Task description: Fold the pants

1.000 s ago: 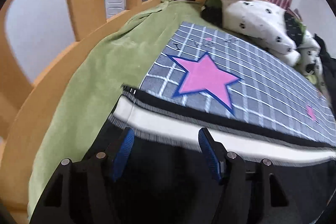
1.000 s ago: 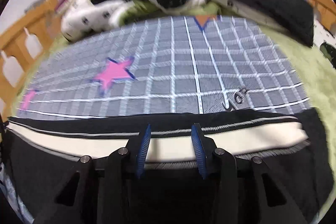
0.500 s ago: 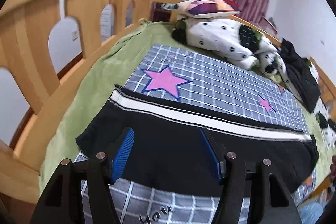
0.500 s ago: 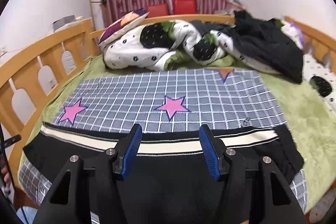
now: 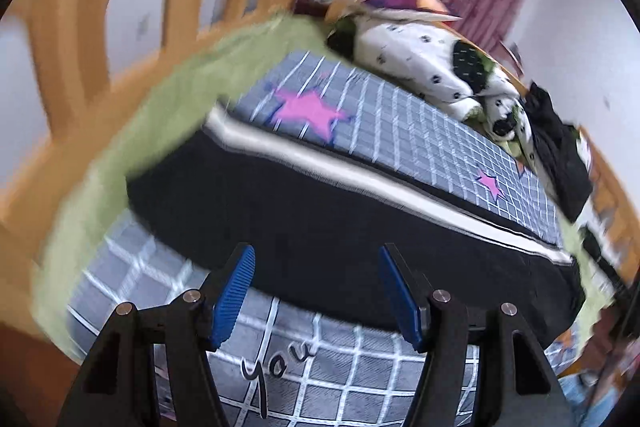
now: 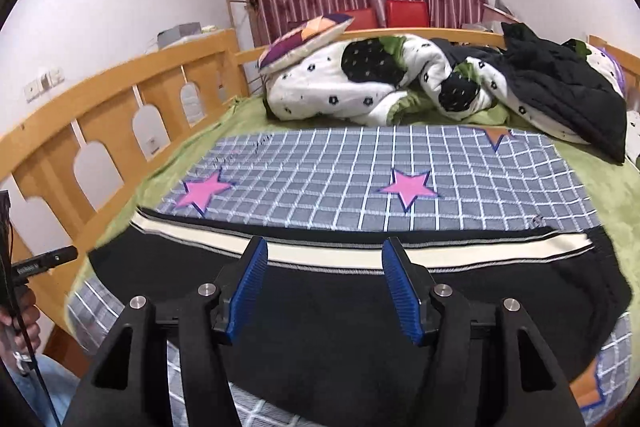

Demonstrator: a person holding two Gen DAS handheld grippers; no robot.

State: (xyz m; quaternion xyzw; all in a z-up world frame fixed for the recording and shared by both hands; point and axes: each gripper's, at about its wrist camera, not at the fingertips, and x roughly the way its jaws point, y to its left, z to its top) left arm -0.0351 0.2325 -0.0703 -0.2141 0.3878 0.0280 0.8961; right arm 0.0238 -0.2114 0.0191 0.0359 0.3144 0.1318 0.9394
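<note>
Black pants [image 5: 320, 223] with a cream side stripe lie flat across the near part of a grey checked blanket with pink stars [image 5: 404, 135]; they also show in the right wrist view [image 6: 352, 303]. My left gripper [image 5: 316, 291] is open and empty, above the pants' near edge toward their left end. My right gripper [image 6: 322, 289] is open and empty, above the middle of the pants. The left wrist view is blurred by motion.
A wooden bed rail [image 6: 120, 95] runs along the left side. A bunched white and green duvet [image 6: 360, 83], a pillow [image 6: 304, 39] and a black jacket [image 6: 560, 87] lie at the far end. A green sheet [image 6: 624, 219] borders the blanket.
Both grippers have pulled back and up from the pants, and the right gripper's jaws have spread wider. The pants lie flat where they were let go.
</note>
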